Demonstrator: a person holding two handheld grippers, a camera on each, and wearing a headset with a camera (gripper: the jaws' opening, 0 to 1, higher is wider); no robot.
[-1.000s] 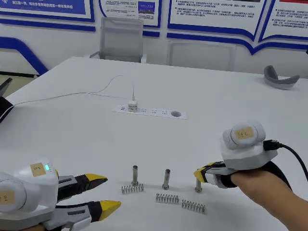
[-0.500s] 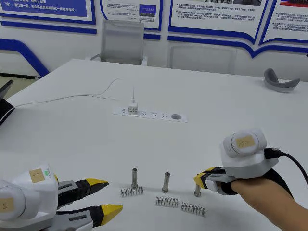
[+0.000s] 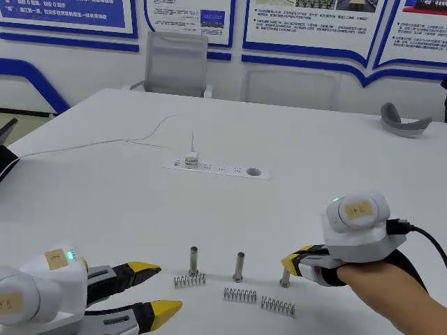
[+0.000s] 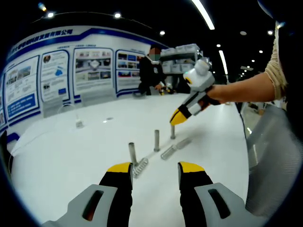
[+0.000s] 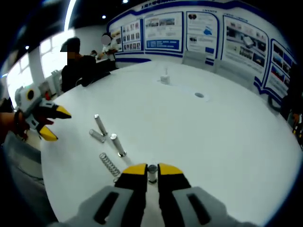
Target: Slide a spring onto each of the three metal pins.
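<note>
Three metal pins stand in a row near the table's front: left pin, middle pin, right pin. A spring lies in front of each: left spring, middle spring, right spring. My right gripper is at the right pin, and its yellow jaws are closed against that pin's top. My left gripper hovers open at the lower left, apart from the left pin and left spring, with nothing between its jaws.
A white power strip with a plug and a cable lies mid-table. A grey curved object rests at the far right. A chair stands behind the table. A person stands beyond the table edge.
The head camera has drifted slightly. My left gripper has edged a little to the right. My right gripper stays at the right pin.
</note>
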